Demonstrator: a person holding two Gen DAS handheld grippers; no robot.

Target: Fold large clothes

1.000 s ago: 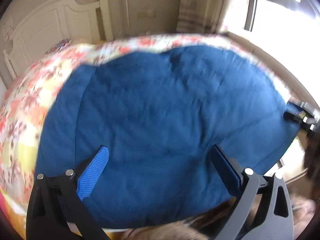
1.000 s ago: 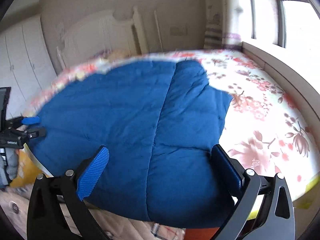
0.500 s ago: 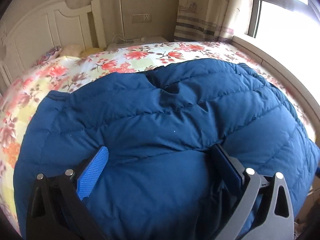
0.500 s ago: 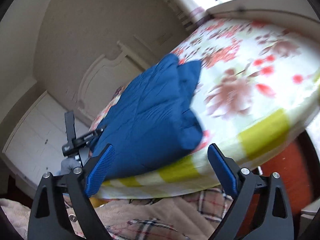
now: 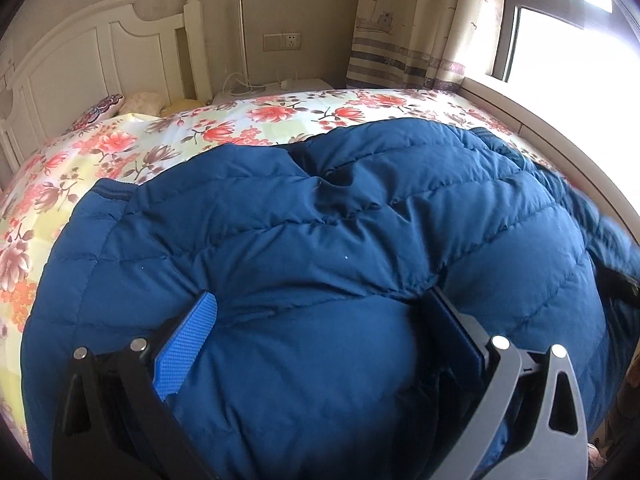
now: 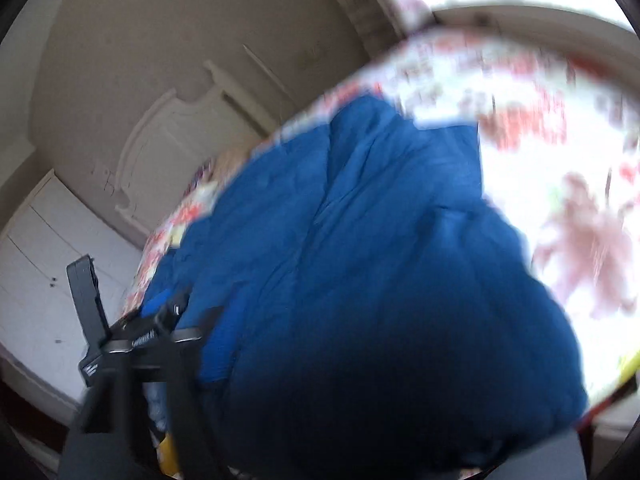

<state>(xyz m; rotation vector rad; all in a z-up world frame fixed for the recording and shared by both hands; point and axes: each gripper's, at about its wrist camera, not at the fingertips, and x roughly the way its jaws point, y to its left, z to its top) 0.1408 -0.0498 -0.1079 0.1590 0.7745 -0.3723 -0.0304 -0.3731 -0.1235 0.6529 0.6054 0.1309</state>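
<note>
Blue quilted jacket [image 5: 320, 248] lies spread across the floral bedsheet [image 5: 168, 148], covering most of the near half of the bed — puffy, with a bulge between the left fingers. White headboard [image 5: 100, 52] at the far end, patterned curtain [image 5: 404, 20] and bright window on the right side.

Left gripper [image 5: 320, 320]: jaws wide apart, pressed down into the jacket's near edge, fabric swelling up between them, nothing clamped.

Right wrist view is motion-blurred and tilted. Jacket [image 6: 360, 260] fills the frame right up against the lens; right gripper's fingers are buried or hidden by fabric — can't tell if it's clamped or spread. Left gripper [image 6: 168, 320] shows at the jacket's far edge.
</note>
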